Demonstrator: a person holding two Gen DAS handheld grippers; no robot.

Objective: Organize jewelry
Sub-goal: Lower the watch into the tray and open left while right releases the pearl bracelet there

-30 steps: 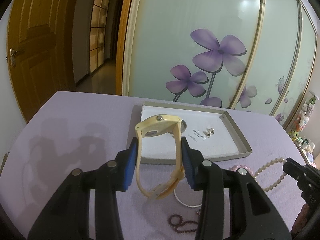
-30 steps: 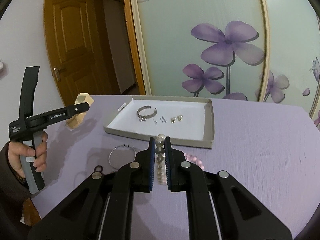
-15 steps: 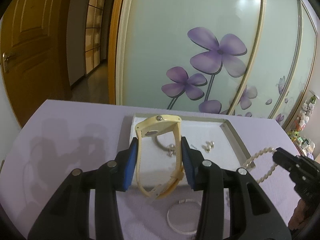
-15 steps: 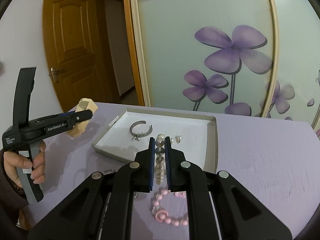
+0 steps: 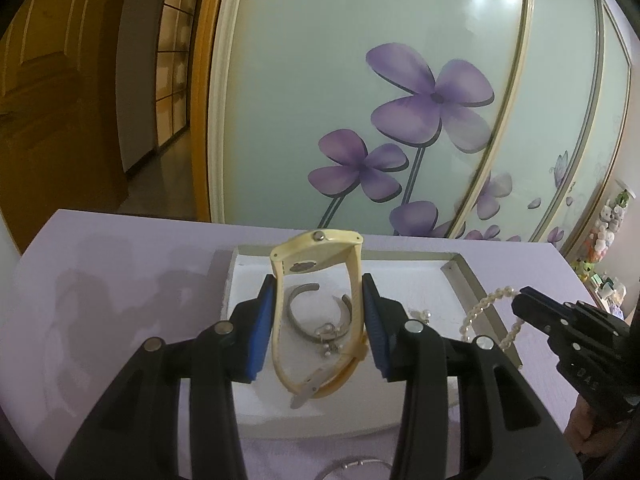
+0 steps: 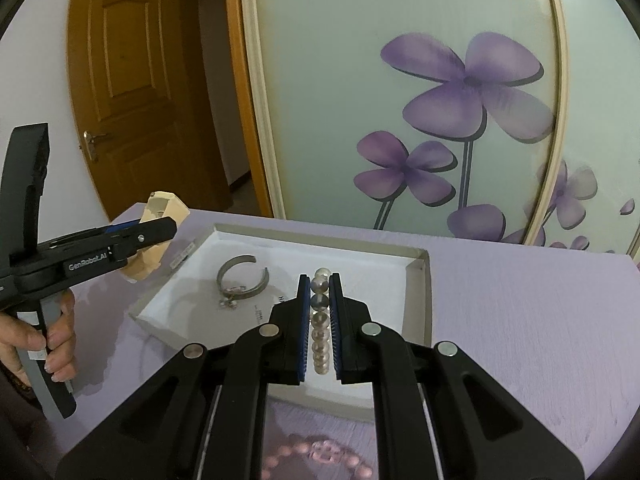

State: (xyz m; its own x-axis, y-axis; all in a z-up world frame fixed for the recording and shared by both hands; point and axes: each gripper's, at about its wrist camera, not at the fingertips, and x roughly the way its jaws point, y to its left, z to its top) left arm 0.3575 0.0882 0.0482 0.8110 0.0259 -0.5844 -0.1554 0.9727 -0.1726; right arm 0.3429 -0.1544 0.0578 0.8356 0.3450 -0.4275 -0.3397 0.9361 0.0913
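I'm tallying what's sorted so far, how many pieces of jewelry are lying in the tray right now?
2 that I can make out: a silver cuff bracelet near the tray's left side, and small pearl earrings further right. The held watch and pearls may hide more.

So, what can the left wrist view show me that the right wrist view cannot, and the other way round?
Only the left wrist view shows the plush toys at the far right and a thin ring on the cloth at the bottom edge. Only the right wrist view shows the pink bead bracelet and the hand holding the left tongs. Both show the white tray, the silver cuff, the cream watch and the pearl strand.
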